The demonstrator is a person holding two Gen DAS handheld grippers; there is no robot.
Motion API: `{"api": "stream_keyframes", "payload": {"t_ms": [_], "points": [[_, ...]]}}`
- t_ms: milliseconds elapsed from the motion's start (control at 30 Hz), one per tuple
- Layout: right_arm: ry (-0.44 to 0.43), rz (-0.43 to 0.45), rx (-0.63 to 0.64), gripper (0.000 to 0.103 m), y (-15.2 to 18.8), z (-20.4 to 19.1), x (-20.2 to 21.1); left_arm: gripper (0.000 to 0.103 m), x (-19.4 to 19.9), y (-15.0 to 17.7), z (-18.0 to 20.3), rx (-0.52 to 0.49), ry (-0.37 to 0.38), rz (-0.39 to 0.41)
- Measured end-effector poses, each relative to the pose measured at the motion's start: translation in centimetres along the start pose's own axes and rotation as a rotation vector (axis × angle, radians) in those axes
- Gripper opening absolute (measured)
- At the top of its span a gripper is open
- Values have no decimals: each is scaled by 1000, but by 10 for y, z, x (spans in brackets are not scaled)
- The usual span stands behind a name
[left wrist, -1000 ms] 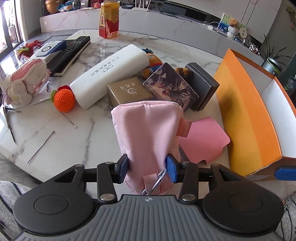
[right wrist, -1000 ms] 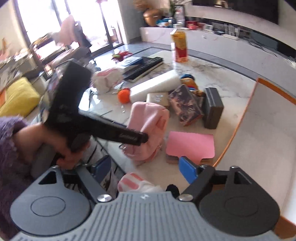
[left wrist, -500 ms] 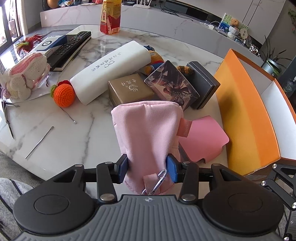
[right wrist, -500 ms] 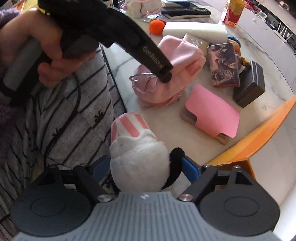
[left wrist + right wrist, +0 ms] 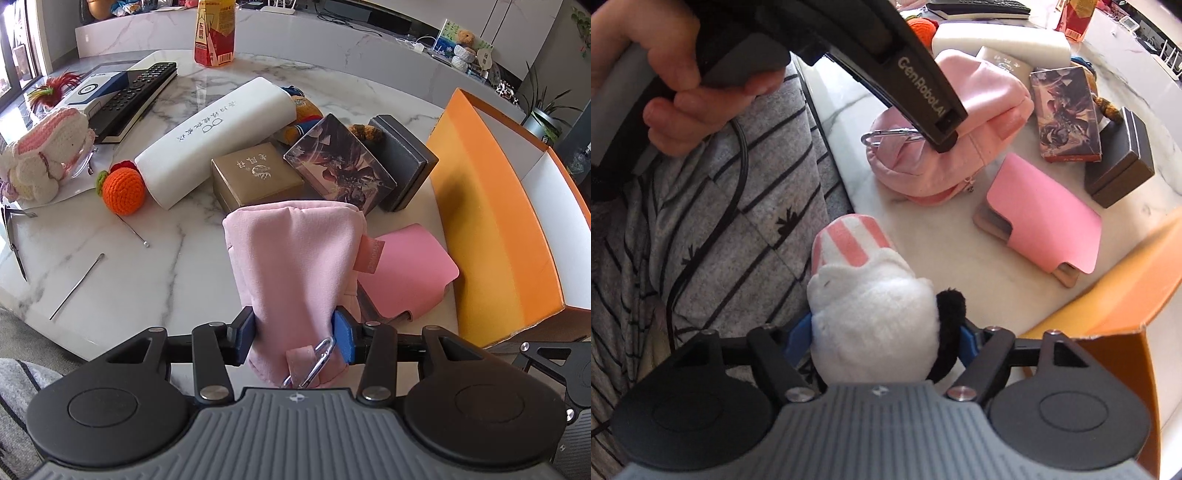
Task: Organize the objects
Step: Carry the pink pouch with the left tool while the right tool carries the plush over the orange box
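Observation:
My left gripper (image 5: 295,338) is shut on the near end of a pink fabric pouch (image 5: 295,258) with a metal carabiner, at the marble table's front edge. In the right wrist view one black finger (image 5: 923,99) of that gripper crosses the pouch (image 5: 990,122). My right gripper (image 5: 882,334) points steeply down, and its jaws are closing on a white plush toy (image 5: 868,314) with a pink-striped part and a black pom. Both blue pads touch the toy's sides. The toy sits just off the table edge, over a person's striped clothing. An open orange box (image 5: 491,221) stands at the right.
A pink card sleeve (image 5: 406,273) lies beside the pouch. Behind it are a gold box (image 5: 258,177), an illustrated box (image 5: 340,158), a dark grey box (image 5: 406,162) and a white case (image 5: 214,140). A crochet orange (image 5: 123,192), crochet bunny (image 5: 40,158), remote (image 5: 136,96) and needles (image 5: 77,286) lie to the left.
The right gripper tipped from looking across the table to pointing down, and the plush toy came between its jaws, which narrowed onto it. The left gripper kept still, holding the pouch.

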State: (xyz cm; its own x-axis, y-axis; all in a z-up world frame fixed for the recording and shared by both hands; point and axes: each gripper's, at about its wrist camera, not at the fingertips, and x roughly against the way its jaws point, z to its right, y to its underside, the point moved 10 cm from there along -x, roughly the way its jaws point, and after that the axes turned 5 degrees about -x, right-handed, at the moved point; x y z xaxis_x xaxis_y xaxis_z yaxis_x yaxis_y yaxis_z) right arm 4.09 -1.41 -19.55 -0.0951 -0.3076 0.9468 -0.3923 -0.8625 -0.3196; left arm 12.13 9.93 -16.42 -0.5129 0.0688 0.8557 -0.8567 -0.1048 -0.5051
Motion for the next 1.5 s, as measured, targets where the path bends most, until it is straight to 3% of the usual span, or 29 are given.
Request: {"api": "stream_keyframes", "payload": {"t_ms": [133,333,400,667,767,900,1067,1267,1500], "points": [[23,35,-70,75,1,6,14,53,-1,1,2,-19,-12,-8],[37,230,-247,75,-7,23,75,52,2,-1,3,-30,-22,12],[91,299,-290,75,-6,27,94,51,5,-3,2,-28,-31,27],[223,514,-523,76,-5,56,131,51,27,-15,24,-151,-86,165],[217,593,-649,76,-6,69,135,51,33,-19,33,-168,-66,216],[253,622,-654,76,-4,71,138,51,43,-27,40,-127,-13,297],[234,655,-694,76,4,71,143,50,55,-33,49,-117,22,360],[255,696,-733,76,11,83,155,49,65,-35,64,-135,45,387],[353,714,-764,76,33,104,171,49,82,-46,84,-143,72,434]]}}
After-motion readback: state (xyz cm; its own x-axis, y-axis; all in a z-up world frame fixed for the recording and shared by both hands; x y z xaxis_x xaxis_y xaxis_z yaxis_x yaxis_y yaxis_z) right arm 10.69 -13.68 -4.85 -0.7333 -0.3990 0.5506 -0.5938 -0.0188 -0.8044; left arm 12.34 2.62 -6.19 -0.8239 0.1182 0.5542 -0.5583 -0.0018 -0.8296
